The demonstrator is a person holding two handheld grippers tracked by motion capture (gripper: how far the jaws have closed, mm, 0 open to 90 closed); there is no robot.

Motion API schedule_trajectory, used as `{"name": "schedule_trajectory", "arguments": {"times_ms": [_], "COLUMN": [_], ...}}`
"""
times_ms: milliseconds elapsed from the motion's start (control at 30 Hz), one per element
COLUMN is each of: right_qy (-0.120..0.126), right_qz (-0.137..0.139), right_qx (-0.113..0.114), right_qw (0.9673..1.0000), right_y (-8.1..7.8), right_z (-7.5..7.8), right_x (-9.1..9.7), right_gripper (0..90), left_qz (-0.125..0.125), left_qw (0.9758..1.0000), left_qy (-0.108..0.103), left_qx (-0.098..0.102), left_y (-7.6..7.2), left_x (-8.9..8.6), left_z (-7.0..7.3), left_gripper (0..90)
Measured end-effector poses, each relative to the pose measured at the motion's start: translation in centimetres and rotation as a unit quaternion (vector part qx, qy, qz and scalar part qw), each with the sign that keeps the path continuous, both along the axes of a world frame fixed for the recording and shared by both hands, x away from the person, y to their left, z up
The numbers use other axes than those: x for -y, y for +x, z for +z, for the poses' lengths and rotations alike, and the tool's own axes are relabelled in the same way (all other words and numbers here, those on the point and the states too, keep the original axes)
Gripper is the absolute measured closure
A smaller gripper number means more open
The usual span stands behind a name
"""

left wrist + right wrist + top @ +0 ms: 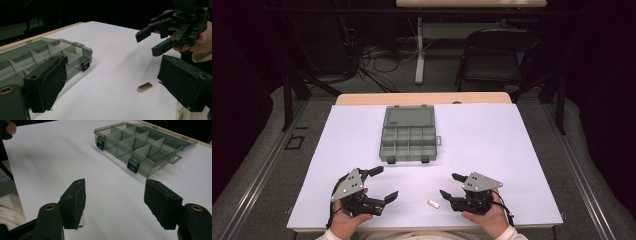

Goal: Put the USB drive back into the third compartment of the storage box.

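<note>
Here, your left gripper point(385, 184) sits at the near left of the white, matte table point(492, 140), its blocky black jaws spread wide and holding nothing. Farther back, near the table's middle, lies a smoky translucent plastic organizer box point(408, 139), rectangular, lid flipped open and flat, thin dividers forming small compartments, two black latches on its near wall. Just left of your right gripper point(448, 184) rests a small, smooth, silvery metal piece point(433, 203), oblong, flat on the surface. The right gripper's jaws are likewise spread apart, gripping nothing.
</note>
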State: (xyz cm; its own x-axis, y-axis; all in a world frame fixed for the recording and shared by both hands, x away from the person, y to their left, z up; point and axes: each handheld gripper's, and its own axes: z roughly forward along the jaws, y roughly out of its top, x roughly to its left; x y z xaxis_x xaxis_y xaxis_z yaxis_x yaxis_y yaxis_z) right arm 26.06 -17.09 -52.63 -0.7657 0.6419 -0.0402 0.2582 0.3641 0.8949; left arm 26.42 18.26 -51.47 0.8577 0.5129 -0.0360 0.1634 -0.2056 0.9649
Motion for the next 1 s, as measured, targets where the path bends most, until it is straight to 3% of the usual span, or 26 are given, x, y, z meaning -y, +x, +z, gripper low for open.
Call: {"name": "schedule_trajectory", "arguments": {"times_ms": [200,433,633,833,1000], "right_qy": [-0.014,-0.012,-0.01,0.007,0.008], "right_qz": [0.002,0.001,-0.002,0.002,0.005], "right_qx": [0.007,0.012,0.0,-0.04,-0.053], "right_qw": [0.9999,0.9999,1.0,0.9992,0.9985], "right_y": [-0.25,-0.15,0.02,0.36,0.53], "right_z": [-0.19,-0.38,-0.52,-0.79,-0.94], "right_x": [-0.34,-0.08,-0.08,-0.06,-0.19], "right_gripper": [37.8,42.5,43.1,45.2,47.1], "left_qz": [-0.005,-0.007,-0.006,-0.007,-0.007], "left_qw": [1.0,1.0,1.0,0.9999,0.9999], "left_qy": [0.002,0.003,0.004,0.005,0.005], "left_qx": [-0.002,-0.004,-0.004,-0.006,-0.007], "left_y": [0.08,0.23,0.22,0.22,0.22], "left_x": [0.14,0.13,0.1,0.12,0.16], "left_z": [0.02,-0.02,-0.03,-0.05,-0.07], "left_gripper": [8.9,9.3,9.7,10.4,10.4]}}
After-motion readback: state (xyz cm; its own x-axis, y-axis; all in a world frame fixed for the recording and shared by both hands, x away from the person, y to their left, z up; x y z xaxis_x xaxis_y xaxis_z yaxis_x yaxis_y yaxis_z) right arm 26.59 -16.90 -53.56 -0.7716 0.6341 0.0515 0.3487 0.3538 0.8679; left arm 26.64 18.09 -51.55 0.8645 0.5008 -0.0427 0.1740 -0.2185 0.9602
